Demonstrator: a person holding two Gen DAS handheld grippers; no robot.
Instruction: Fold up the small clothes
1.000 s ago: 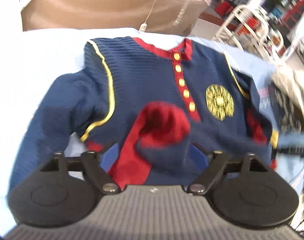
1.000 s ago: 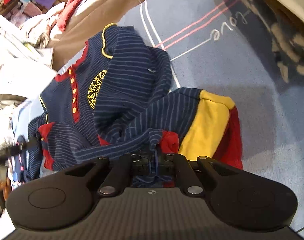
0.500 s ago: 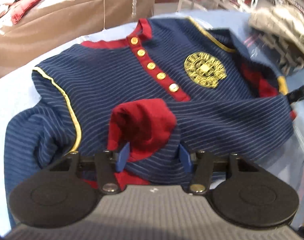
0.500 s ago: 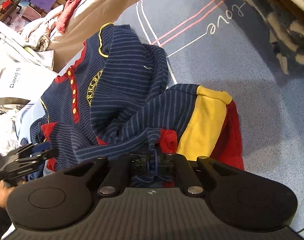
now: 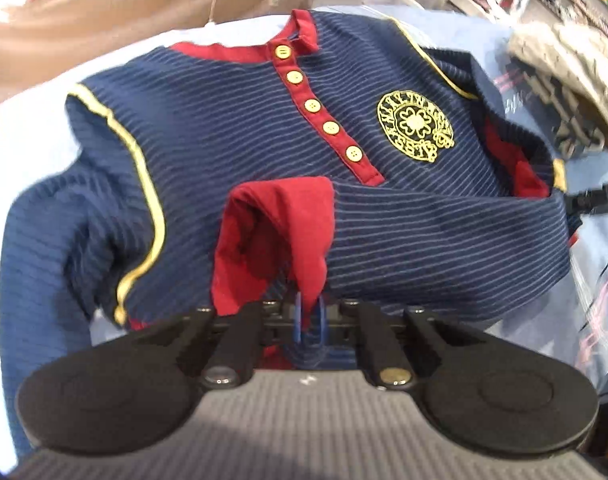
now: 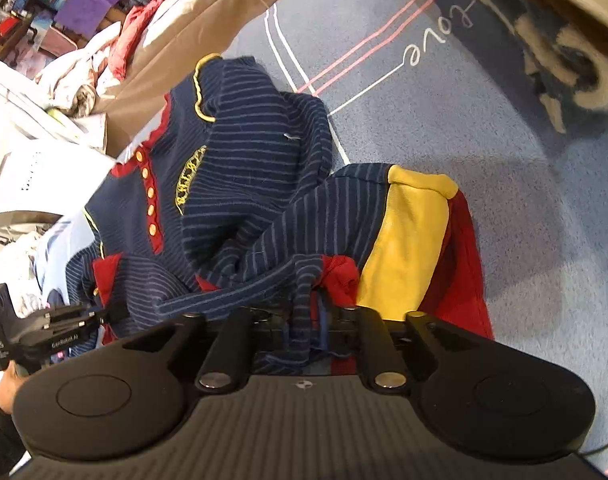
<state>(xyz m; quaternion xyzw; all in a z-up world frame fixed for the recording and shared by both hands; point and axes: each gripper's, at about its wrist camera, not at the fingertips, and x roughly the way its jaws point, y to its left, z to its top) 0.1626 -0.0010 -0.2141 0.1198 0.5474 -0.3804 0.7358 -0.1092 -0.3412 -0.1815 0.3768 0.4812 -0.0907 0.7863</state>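
A small navy striped shirt (image 5: pixel 240 128) with a red button placket, yellow piping and a gold crest lies on a light blue cloth (image 5: pixel 20 152). Its hem is folded up, showing the red lining (image 5: pixel 280 216). My left gripper (image 5: pixel 309 322) is shut on the folded red and navy hem at the shirt's near edge. My right gripper (image 6: pixel 308 328) is shut on the shirt (image 6: pixel 240 184) at its other side, beside a yellow and red sleeve cuff (image 6: pixel 408 240). The left gripper also shows in the right wrist view (image 6: pixel 100 314).
A tan cushion (image 5: pixel 136 12) lies behind the shirt. A beige and dark garment (image 5: pixel 572 68) sits at the right. The blue cloth with pink lines and "love" lettering (image 6: pixel 436 36) spreads beyond the shirt. Piled clothes (image 6: pixel 100 60) lie at the far left.
My left gripper was open around the folded red hem and has now shut on it. The right gripper stayed shut on the shirt, almost still.
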